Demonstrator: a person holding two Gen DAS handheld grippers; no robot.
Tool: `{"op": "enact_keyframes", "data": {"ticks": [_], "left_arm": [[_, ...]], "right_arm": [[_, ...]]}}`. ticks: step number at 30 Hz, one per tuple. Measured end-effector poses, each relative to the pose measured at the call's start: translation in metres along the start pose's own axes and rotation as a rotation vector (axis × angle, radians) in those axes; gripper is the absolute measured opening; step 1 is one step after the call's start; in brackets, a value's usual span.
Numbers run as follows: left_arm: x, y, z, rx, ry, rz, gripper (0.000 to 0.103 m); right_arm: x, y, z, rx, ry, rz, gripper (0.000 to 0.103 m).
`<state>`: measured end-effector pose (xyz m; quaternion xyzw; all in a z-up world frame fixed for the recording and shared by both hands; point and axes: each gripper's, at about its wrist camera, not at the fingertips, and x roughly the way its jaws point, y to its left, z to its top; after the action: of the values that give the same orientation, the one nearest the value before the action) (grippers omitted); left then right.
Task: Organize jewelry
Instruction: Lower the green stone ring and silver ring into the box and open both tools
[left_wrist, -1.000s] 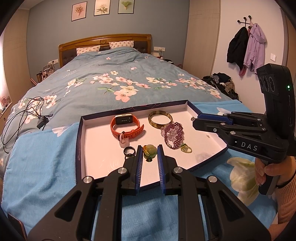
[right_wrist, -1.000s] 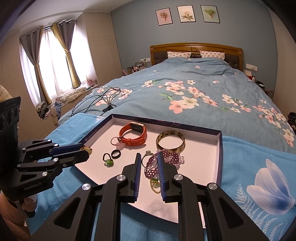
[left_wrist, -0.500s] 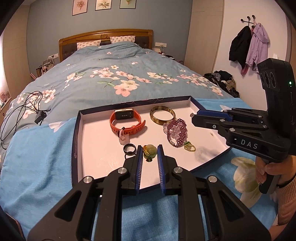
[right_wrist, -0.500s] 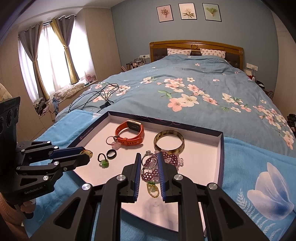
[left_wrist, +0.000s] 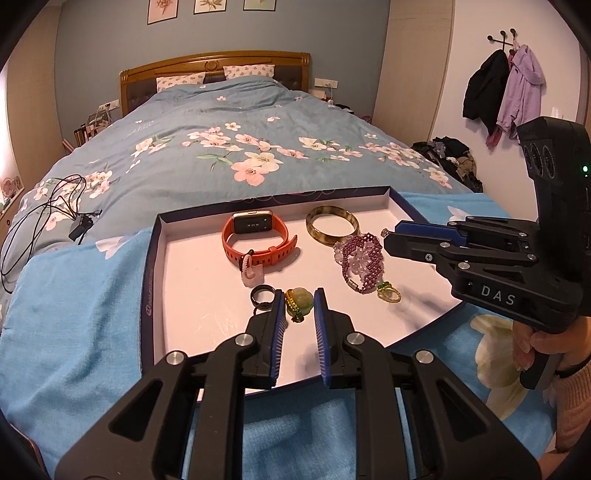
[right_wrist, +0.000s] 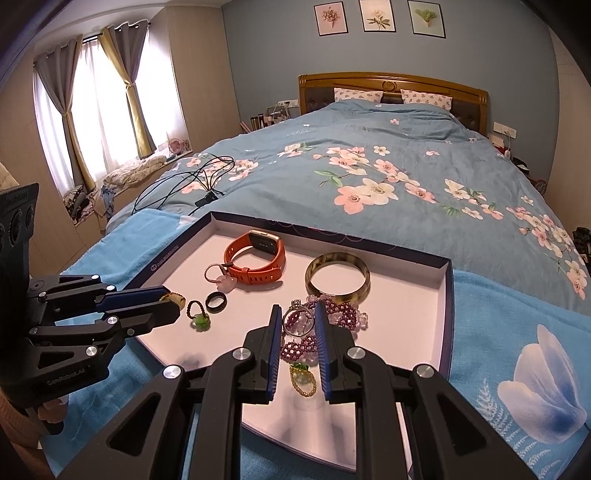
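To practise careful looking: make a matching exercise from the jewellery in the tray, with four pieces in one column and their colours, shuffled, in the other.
Pieces:
1. watch
2. bangle
3. plain ring
4. beaded bracelet

Colours:
A. purple
B. black
C. orange strap
D. mottled brown

Pairs: 1-C, 2-D, 3-B, 4-A
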<state>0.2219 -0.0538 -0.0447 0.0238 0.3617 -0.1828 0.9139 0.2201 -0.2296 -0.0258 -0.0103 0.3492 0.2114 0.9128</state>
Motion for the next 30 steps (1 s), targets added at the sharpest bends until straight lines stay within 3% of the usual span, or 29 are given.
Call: {"op": "enact_keyframes", "data": {"ticks": [30], "left_arm": [[0.028,0.003,0.002,-0.010,0.053,0.033,0.016]], "right_arm": [[0.020,0.000,0.004,-0.007,0.053,-0.033,0.016]]}}
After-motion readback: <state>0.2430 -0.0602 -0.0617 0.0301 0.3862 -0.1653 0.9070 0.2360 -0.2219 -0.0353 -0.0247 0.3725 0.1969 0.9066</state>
